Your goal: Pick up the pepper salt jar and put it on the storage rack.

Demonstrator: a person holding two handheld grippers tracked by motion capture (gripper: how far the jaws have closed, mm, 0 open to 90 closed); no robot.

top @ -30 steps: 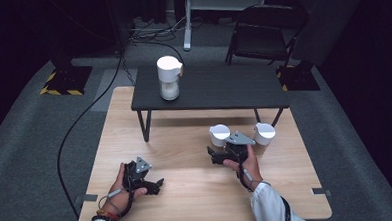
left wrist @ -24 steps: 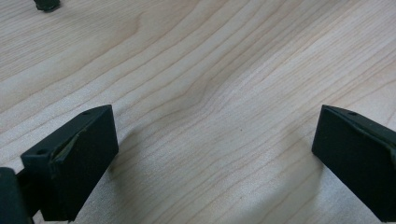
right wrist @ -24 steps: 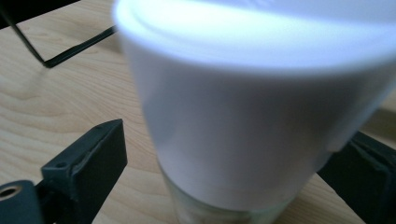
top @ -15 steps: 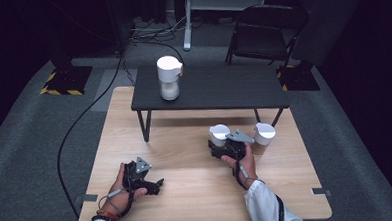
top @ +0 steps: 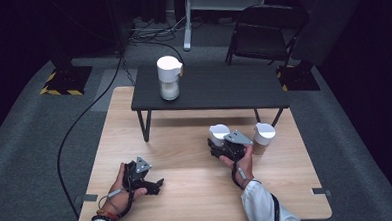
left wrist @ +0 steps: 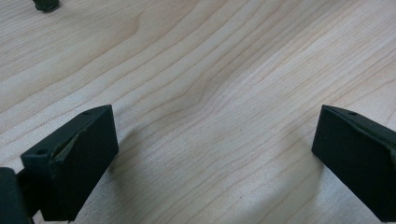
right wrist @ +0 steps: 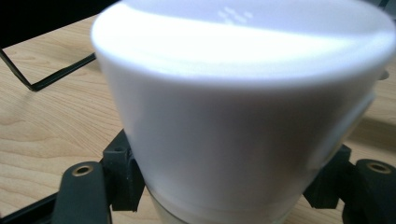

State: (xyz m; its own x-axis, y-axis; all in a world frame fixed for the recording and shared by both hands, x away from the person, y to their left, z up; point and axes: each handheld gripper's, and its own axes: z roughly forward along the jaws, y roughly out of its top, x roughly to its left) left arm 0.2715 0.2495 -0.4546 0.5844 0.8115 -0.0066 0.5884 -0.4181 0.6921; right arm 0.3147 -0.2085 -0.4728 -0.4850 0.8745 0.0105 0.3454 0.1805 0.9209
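Here we list two tools and three white containers on a wooden surface (top: pixel 185 141).

Right tool (top: pixel 220 145): its jaws have just been closing and now clamp the lidded white container (right wrist: pixel 243 107) at its sides, on the right half of the surface, near a second white cup (top: pixel 263 137). Left tool (left wrist: pixel 215 154): jaws spread wide over bare wood, holding nothing. We also note a white jar (top: pixel 169 77) standing on the low black table (top: pixel 223 87) behind.
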